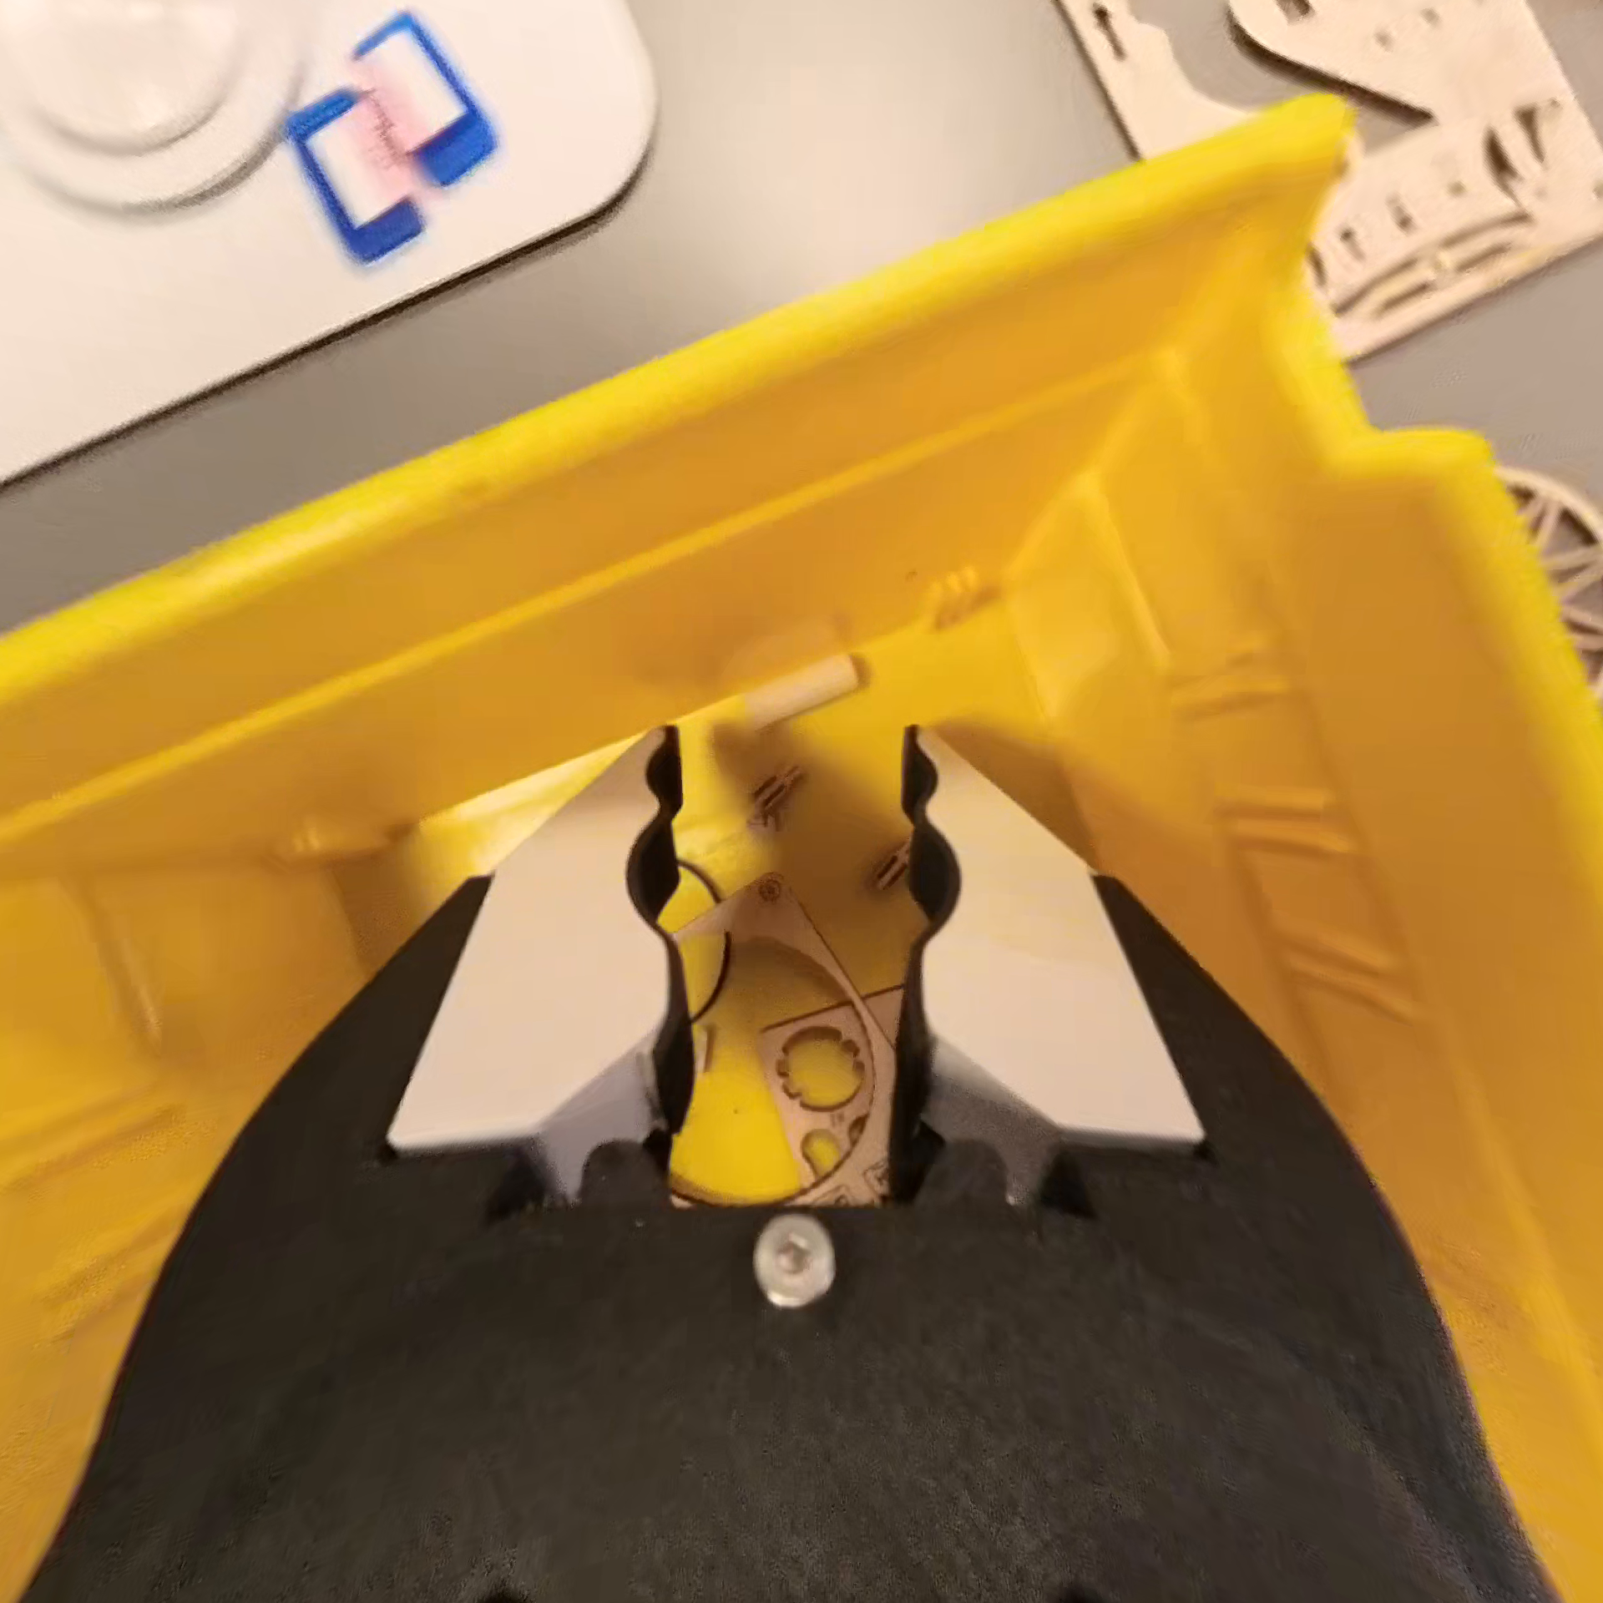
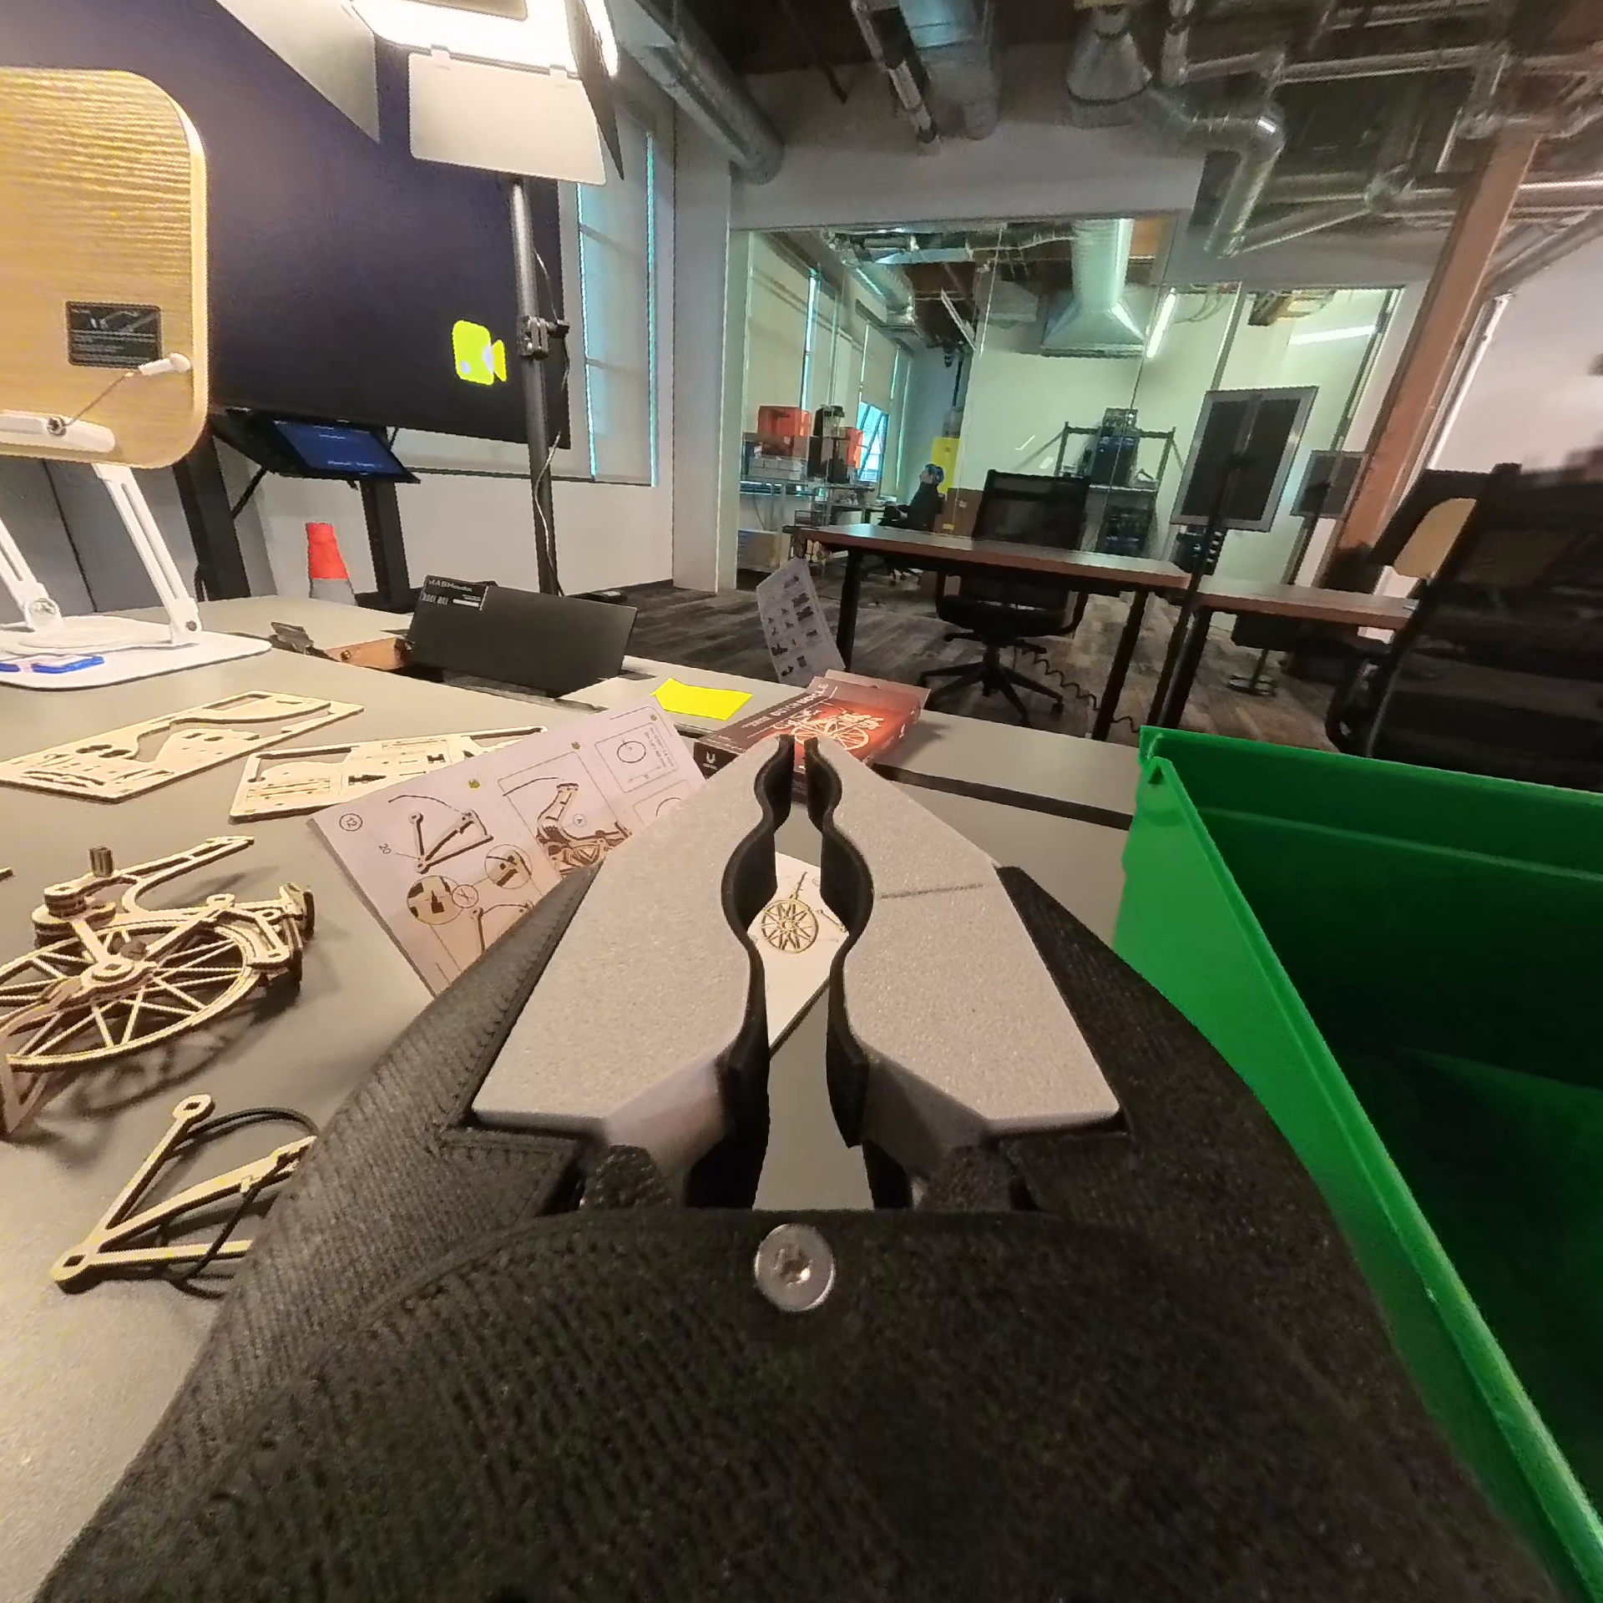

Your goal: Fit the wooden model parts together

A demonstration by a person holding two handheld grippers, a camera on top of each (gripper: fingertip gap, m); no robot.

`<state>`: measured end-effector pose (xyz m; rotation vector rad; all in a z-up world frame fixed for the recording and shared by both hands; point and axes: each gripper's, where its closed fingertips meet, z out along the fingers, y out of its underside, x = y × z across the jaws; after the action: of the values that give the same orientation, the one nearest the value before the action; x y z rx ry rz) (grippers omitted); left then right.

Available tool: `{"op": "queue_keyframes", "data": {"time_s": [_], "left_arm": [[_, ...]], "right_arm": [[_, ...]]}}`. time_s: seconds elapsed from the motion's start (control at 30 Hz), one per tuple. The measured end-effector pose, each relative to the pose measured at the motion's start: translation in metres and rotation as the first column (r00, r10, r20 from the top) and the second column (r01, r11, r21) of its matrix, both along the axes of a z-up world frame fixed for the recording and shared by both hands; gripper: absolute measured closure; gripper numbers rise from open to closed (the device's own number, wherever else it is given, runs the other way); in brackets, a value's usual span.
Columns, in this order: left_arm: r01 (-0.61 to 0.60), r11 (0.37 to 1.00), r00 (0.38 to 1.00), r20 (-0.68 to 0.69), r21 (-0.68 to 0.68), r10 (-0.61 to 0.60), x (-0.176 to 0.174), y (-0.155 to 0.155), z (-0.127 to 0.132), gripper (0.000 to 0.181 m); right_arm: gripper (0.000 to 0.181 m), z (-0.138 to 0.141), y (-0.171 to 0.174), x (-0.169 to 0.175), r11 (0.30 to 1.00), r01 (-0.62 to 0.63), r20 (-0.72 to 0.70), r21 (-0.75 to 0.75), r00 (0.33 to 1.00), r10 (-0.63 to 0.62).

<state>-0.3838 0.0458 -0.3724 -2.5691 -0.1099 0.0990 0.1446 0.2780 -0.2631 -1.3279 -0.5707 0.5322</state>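
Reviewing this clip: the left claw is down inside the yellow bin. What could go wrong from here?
1. The left claw reaches open into the yellow plastic bin over a thin laser-cut wooden sheet; closing on its cut-outs may snap it.
2. A small pale wooden peg lies just ahead and could be knocked away.
3. The right claw holds nothing, so the bin is unsteadied.

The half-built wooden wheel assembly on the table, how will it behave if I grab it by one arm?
The wheel assembly looks light but fragile: its spokes and arms are thin laser-cut wood, so squeezing one arm could snap it or pop a joint. It lies flat on the table, so rolling seems unlikely. Lifted by one arm, the wheel end would probably sag or pivot.
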Motion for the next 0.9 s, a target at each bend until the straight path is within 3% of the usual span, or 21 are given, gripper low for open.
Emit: {"op": "queue_keyframes", "data": {"time_s": [0.13,0.3,0.57,0.77,0.9], "left_arm": [[-0.155,0.988,0.987,0.044,0.026,0.153,-0.009,-0.002,-0.009,0.130],[-0.205,0.978,0.975,0.095,0.045,0.200,-0.007,0.005,-0.011,0.125],[-0.223,0.975,0.974,0.026,-0.006,0.223,-0.002,0.012,-0.013,0.134],[-0.214,0.977,0.977,-0.028,-0.011,0.213,0.004,0.015,-0.012,0.154],[-0.175,0.984,0.978,-0.112,0.010,0.175,0.004,0.010,-0.010,0.154]], "right_arm": [[0.181,0.000,0.001,0.000,1.000,0.000,-0.003,-0.004,1.000,0.000],[0.181,0.000,0.001,0.001,1.000,-0.003,-0.013,-0.008,1.000,0.003],[0.181,0.001,-0.001,-0.003,1.000,-0.023,-0.031,-0.015,0.999,0.022],[0.181,0.002,-0.003,-0.006,0.999,-0.046,-0.052,-0.023,0.998,0.045],[0.181,0.003,-0.002,-0.004,0.998,-0.058,-0.074,-0.030,0.996,0.055]]}}
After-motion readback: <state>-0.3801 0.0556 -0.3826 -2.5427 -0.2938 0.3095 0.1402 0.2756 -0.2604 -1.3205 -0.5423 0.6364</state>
